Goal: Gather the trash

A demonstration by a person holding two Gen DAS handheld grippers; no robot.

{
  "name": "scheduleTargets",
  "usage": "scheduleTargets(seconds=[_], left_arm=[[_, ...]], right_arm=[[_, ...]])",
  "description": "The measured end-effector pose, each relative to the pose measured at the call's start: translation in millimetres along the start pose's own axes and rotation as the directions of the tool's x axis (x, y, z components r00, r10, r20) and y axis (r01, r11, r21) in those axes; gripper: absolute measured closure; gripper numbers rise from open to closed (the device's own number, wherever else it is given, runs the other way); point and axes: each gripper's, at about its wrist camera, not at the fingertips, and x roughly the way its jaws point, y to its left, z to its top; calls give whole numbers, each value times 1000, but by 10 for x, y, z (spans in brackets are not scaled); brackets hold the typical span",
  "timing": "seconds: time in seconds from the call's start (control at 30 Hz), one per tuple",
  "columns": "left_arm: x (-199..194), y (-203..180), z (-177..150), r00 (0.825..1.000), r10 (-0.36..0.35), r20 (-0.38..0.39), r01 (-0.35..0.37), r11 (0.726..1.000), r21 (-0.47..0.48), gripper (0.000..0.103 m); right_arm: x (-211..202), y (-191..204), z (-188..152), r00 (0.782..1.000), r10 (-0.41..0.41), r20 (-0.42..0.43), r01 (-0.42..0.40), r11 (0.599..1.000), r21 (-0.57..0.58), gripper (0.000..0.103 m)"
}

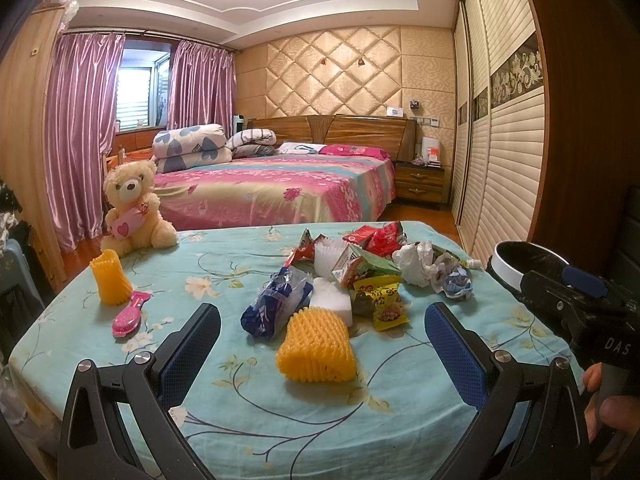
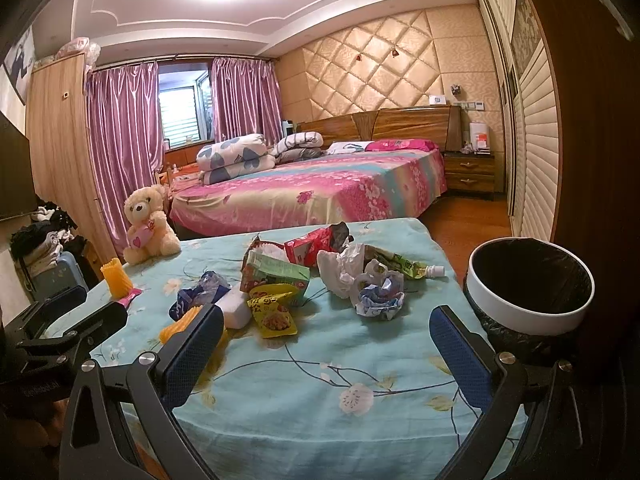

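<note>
Floral tablecloth (image 1: 248, 400) carries two yellow foam nets (image 1: 316, 346), one teddy bear (image 1: 134, 206); both hand-held grippers (image 1: 322, 346) (image 2: 326, 350) gape empty.

Legible text: "DAS", white letters, on the black body of the right gripper (image 1: 576, 304), seen from the left wrist. Wrapper (image 1: 382, 300) printing unreadable.

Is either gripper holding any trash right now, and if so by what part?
Nothing is held. The left gripper and right gripper are both open above the table, with no trash between their fingers.
</note>
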Motion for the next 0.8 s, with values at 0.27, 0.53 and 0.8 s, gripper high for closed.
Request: scheduleTargets(seconds=[0.27,0.53,0.8], left_arm=[[6,-5,-2,1000,-2,-3,2,1000,1,1],[48,7,-14,1000,-11,-23,11,1000,0,1],[170,109,-37,998,-7,-69,6,1000,-20,1]], right_arm=[[7,13,0,1000,5,-8,-5,1000,7,0],[52,-34,-30,999,18,-28,-17,1000,25,0],[207,-31,-92,995,53,-86,-49,998,43,0]])
